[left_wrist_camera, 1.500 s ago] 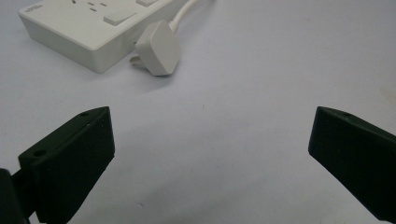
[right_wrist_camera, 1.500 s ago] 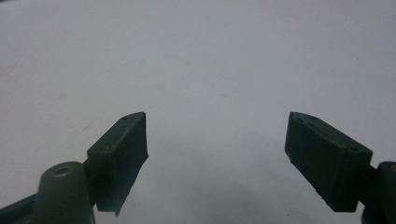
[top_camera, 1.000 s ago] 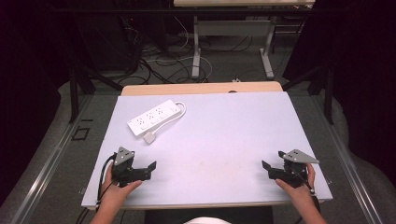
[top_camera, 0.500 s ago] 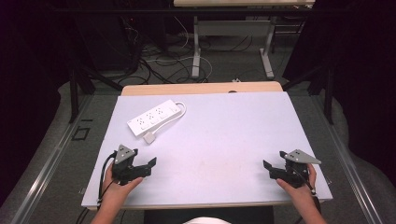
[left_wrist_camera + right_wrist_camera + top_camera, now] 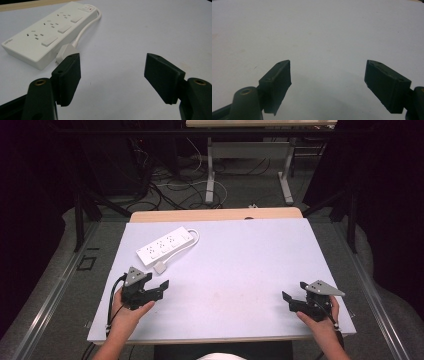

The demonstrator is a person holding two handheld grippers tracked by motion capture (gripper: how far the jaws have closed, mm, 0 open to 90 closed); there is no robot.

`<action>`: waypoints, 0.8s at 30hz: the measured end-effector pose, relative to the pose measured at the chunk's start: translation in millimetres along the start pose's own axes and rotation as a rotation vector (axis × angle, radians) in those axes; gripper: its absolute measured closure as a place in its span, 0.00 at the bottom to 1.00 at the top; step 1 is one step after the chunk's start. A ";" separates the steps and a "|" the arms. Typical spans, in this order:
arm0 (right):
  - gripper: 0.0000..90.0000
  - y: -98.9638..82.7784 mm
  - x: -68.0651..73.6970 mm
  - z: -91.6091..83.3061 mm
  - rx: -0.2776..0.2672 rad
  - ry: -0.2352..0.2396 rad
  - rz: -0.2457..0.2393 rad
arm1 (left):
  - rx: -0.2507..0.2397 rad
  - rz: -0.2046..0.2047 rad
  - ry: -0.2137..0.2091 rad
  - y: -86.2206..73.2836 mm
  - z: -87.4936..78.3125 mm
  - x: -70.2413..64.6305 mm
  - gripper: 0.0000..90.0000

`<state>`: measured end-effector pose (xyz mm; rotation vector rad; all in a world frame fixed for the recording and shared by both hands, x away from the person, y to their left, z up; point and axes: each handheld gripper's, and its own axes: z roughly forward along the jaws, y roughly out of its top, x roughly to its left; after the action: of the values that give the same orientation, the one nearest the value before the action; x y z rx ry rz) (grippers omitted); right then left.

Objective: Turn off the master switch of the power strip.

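Compared with the earlier high view, the left gripper [image 5: 161, 287] sits higher in the frame and closer to the power strip [image 5: 165, 246], and its jaws have just been closing. Nothing lies between them: in the left gripper view the two black pads [image 5: 68, 75] stand apart over bare white surface, so this gripper [image 5: 112, 75] remains unclosed and grips nothing. The right gripper [image 5: 290, 300] is in the same position as before, near the front right corner of the table [image 5: 240, 265]. Its jaws are spread wide in the right gripper view, with only the white tabletop [image 5: 324, 32] between them; this gripper [image 5: 328, 80] holds nothing.

Power strip position: unchanged, flat on the far left part of the table, angled with its switch end toward the far side. In the left gripper view the strip [image 5: 50, 32] lies ahead and to the left of the jaws, sockets and rocker switches facing up. Its white cable [image 5: 86, 27] loops back from the far end along its side. The white plug [image 5: 67, 52] rests on the table just beside the strip's near edge, directly beyond the tip of the left pad; whether pad and plug touch cannot be determined.
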<state>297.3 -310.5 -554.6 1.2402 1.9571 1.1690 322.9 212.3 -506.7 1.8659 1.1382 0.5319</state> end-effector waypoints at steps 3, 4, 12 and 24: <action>0.23 -0.5 0.3 0.1 0.002 0.000 0.006 | -0.001 0.008 0.003 8.9 -0.2 -1.5 0.36; 0.23 -0.5 0.3 0.1 0.002 0.001 0.006 | 0.007 0.008 0.002 12.1 -0.3 -1.8 0.37; 0.23 -0.9 0.4 0.5 0.002 0.008 0.008 | 0.006 0.000 0.014 39.1 -0.6 -1.8 0.42; 0.23 -1.4 0.5 1.7 0.002 0.008 -0.007 | 0.005 -0.028 0.018 74.6 -0.2 -1.2 0.45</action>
<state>297.8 -309.7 -556.6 1.2303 1.9677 1.1698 359.4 195.7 -443.8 1.8509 1.1764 0.5311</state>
